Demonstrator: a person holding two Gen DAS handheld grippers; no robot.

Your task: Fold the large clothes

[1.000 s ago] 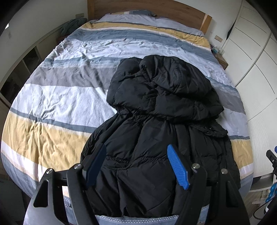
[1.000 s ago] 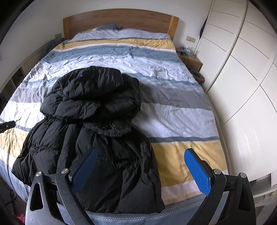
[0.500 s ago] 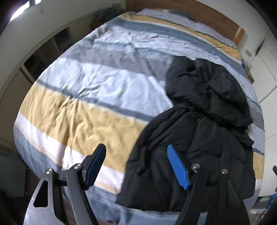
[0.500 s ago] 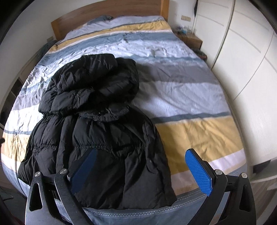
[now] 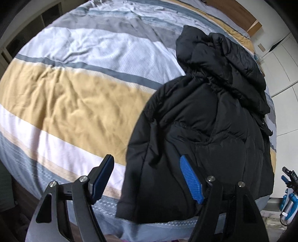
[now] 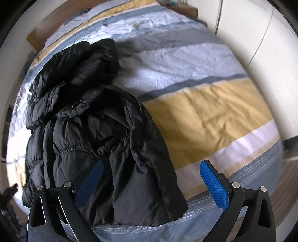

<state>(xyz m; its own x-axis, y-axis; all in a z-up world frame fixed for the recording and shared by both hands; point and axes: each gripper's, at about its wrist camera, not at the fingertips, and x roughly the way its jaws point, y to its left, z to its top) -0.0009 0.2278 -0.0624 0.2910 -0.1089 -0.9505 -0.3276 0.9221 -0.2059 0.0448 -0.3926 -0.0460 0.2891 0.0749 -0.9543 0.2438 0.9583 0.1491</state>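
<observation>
A black puffer jacket (image 5: 204,119) with a hood lies on a striped bed (image 5: 74,89), its hem at the foot edge. My left gripper (image 5: 147,176) hangs open above the jacket's left hem corner, nothing between its blue pads. In the right wrist view the same jacket (image 6: 96,130) fills the left half. My right gripper (image 6: 150,180) is open above its right hem corner, with the cloth below the gap and untouched.
The striped duvet (image 6: 204,104) stretches to a wooden headboard (image 5: 234,9) at the far end. White wardrobe doors (image 6: 257,37) run along the right side. A shelf unit (image 5: 22,33) stands left of the bed. Blue-handled gear (image 5: 288,201) sits on the floor by the foot.
Both grippers have dropped closer to the bed's foot and rolled, the left sliding toward the jacket's left hem and the right toward its right hem. The jaws keep the same spread.
</observation>
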